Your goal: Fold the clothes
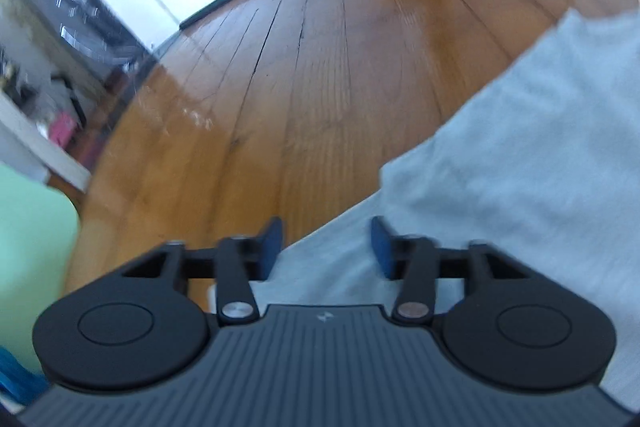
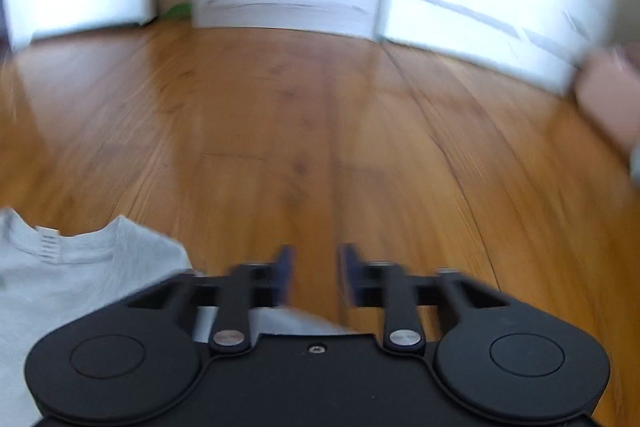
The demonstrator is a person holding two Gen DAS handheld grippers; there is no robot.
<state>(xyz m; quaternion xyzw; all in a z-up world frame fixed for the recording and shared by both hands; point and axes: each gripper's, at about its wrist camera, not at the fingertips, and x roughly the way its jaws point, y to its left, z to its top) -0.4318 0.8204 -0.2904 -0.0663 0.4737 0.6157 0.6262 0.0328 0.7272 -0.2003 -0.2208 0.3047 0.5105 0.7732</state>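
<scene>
Now, left tongs (image 1: 326,247): apart, empty, above the light grey cotton shirt (image 1: 520,147).
Right tongs (image 2: 316,277): apart, empty.
Shirt: on wooden plank floor (image 2: 320,127).

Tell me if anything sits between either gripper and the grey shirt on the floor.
Nothing visible does. The left gripper hangs open right over the grey shirt; the right gripper is open beside its collar edge, with only bare wooden floor ahead.
</scene>
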